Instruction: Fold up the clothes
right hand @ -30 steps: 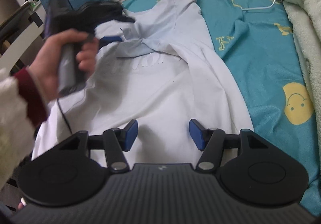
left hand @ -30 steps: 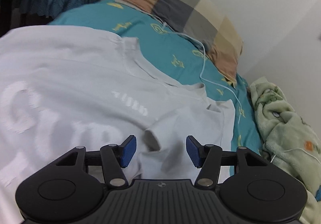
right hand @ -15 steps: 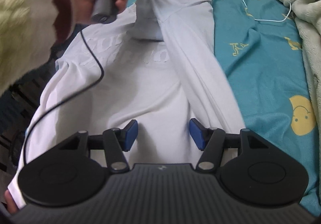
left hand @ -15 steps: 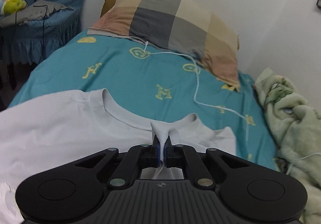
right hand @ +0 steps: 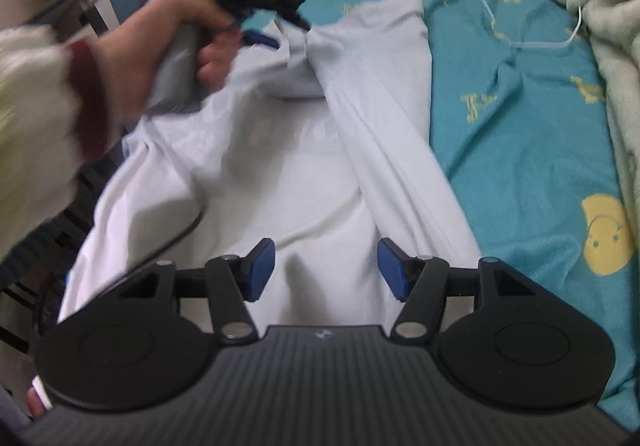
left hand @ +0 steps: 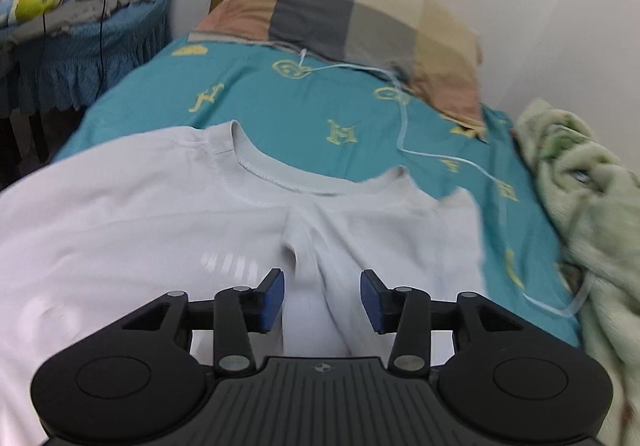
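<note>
A: Start nearest the lens. How do the jaws stand?

B: The left gripper (left hand: 322, 300) has its jaws spread, with white cloth lying in the gap and nothing pinched. The right gripper (right hand: 326, 274) is spread too, low in its frame over the cloth.

A: And the garment?

B: A white T-shirt (left hand: 132, 214) lies flat on the bed, filling the lower left and centre of the left wrist view, its collar (left hand: 280, 176) in mid-frame. In the right wrist view the T-shirt runs from bottom centre to upper centre, with one long fold lapped diagonally across it.

A: Who is at upper left there?

B: The person's left hand (right hand: 168, 42), blurred, gripping the handle of the left gripper above the shirt's upper part.

A: Farther back?

B: Teal bedsheet (left hand: 256, 102) with yellow prints, a white cable (left hand: 404, 126) trailing over it, a checked pillow (left hand: 352, 14) at top centre, and a green fleece blanket (left hand: 592, 206) bunched at the right edge.
</note>
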Motion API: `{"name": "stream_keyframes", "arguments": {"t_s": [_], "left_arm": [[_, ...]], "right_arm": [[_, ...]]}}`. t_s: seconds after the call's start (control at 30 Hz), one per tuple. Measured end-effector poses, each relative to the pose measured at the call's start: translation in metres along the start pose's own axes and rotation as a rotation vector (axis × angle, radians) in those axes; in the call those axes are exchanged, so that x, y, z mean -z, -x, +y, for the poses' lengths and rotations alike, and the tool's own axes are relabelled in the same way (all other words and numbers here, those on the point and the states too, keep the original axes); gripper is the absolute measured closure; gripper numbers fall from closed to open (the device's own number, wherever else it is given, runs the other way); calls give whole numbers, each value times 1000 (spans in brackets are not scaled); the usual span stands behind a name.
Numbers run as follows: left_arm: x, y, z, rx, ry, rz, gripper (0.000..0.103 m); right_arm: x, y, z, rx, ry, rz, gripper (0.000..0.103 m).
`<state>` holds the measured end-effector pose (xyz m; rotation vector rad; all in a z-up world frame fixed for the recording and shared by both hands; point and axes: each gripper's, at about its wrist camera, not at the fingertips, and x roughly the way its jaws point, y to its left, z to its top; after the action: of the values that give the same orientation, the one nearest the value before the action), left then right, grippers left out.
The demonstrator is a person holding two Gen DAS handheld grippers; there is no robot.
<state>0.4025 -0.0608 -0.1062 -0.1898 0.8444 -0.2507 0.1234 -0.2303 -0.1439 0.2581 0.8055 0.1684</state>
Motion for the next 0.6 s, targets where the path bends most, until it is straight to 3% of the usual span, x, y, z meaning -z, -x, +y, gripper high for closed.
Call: {"name": "stream_keyframes", "arguments": {"t_s": [0.1,0.23,0.4,0.6], "left_arm": [[24,57,-9,9,-29,-13,58],[59,130,-22,17,-60,-52,58],[114,212,-35,18,-71,-105,58],[197,265,-57,90,-91,-101,57]], "right_arm": [[-2,18,11,42,103,-89,43],[4,30,18,38,131,-91,43],[18,59,9,53,98,-92,44],[18,114,-22,32,-48,-97,44]]}}
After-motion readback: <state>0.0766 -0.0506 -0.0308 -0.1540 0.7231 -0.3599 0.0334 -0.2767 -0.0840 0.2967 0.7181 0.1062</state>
